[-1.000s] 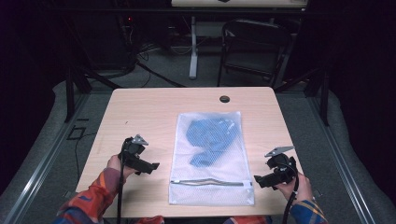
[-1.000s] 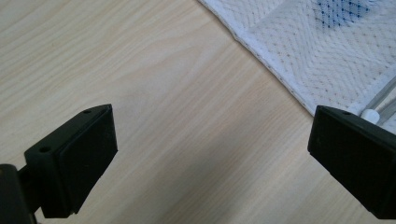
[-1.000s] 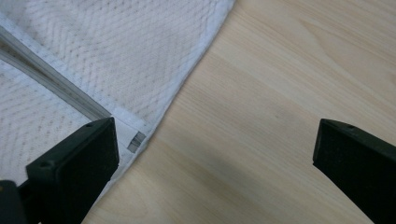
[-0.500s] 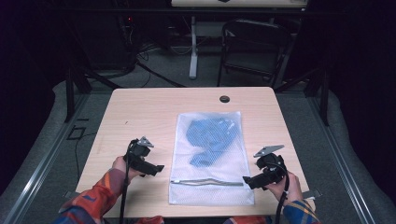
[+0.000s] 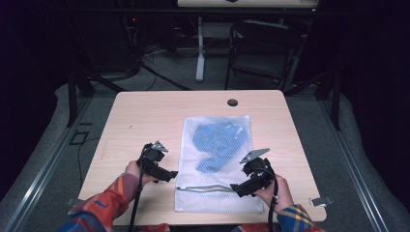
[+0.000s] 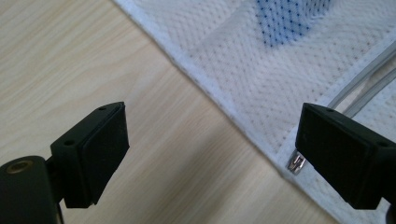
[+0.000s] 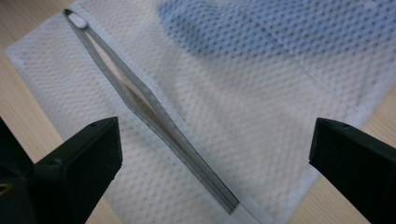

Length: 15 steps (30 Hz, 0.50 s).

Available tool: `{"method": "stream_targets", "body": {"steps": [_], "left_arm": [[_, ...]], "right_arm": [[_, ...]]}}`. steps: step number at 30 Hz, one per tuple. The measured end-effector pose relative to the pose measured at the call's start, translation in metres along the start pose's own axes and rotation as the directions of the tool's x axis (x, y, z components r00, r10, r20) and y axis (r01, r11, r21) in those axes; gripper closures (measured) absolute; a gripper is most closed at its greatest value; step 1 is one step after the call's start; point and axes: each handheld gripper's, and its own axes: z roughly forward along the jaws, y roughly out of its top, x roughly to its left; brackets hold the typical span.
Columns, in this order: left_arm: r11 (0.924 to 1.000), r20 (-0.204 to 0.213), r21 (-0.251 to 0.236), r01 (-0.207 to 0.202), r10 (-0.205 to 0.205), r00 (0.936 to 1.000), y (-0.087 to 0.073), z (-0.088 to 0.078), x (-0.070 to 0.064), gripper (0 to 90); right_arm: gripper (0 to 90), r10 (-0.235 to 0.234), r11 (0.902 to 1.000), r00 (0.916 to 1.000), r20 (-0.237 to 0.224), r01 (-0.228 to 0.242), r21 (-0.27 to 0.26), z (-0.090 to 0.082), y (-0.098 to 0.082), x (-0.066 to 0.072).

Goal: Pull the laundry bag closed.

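Note:
A white mesh bag lies flat on the wooden table with a blue garment inside. Its zipper runs across the near end and gapes in the middle. My left gripper is open at the bag's near left edge. Its jaws have just narrowed a little, and bare table and the bag's hem lie between them. The metal zipper pull sits beside one jaw. My right gripper is open above the zipper's right end, and its jaws straddle the mesh without touching.
A dark cable hole sits near the table's far edge. A small clip hangs off the near right corner. A black chair and a desk leg stand beyond the table. The person's plaid sleeves come in from the bottom.
My right gripper has moved left from the table's right edge to above the bag's near right corner. My left gripper has slid right to the bag's left edge.

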Motion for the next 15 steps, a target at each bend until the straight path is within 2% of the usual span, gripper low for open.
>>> {"method": "stream_targets", "body": {"steps": [9, 11, 15], "left_arm": [[0.9995, 0.024, 0.009, -0.029, 0.029, 0.9993, 0.007, 0.009, -0.007, 15.6], [0.9995, 0.040, 0.012, -0.028, 0.027, 0.9988, 0.007, 0.011, -0.007, 20.7], [0.9989, 0.055, 0.026, -0.039, 0.037, 0.9978, 0.007, 0.014, -0.009, 26.0]], "right_arm": [[9.9, -0.043, 0.9991, 0.9983, -0.040, 0.043, 0.006, 0.017, 0.016, 0.017], [12.7, -0.054, 0.9985, 0.9968, -0.059, 0.055, 0.009, 0.024, 0.021, 0.025], [16.1, -0.068, 0.9975, 0.9948, -0.076, 0.069, 0.011, 0.030, 0.025, 0.032]]}}
